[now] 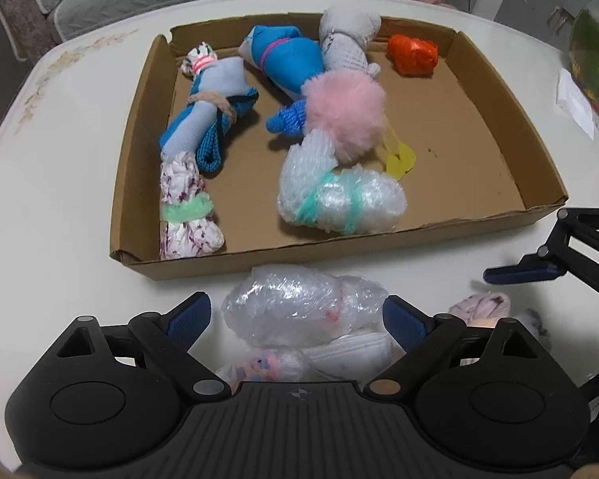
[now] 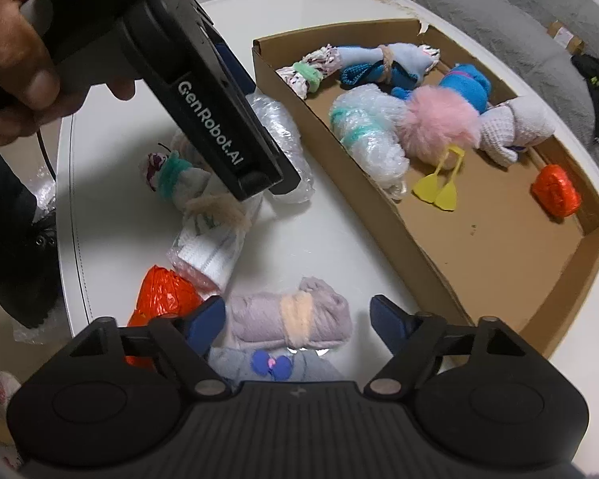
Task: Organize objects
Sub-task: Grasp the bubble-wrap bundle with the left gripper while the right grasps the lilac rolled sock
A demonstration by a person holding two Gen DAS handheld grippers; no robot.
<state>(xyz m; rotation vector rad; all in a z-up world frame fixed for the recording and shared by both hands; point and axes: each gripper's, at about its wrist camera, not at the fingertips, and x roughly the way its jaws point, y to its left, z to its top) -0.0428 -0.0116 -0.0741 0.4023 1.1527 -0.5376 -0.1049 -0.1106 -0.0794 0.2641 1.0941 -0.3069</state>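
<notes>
Cardboard tray [image 1: 539, 183] at centre frame holds several bundles; more wait on the desk [image 1: 60, 199] below, both claws [image 1: 297, 319] [image 2: 297, 317] spread wide, empty.

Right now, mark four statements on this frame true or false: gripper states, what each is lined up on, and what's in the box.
1. The left gripper is shut on the bubble-wrap bundle. False: open, jaws either side of it.
2. The right gripper is open. True.
3. The pink pompom lies on the table. False: it is inside the cardboard box.
4. The lilac bundle lies outside the box. True.
</notes>
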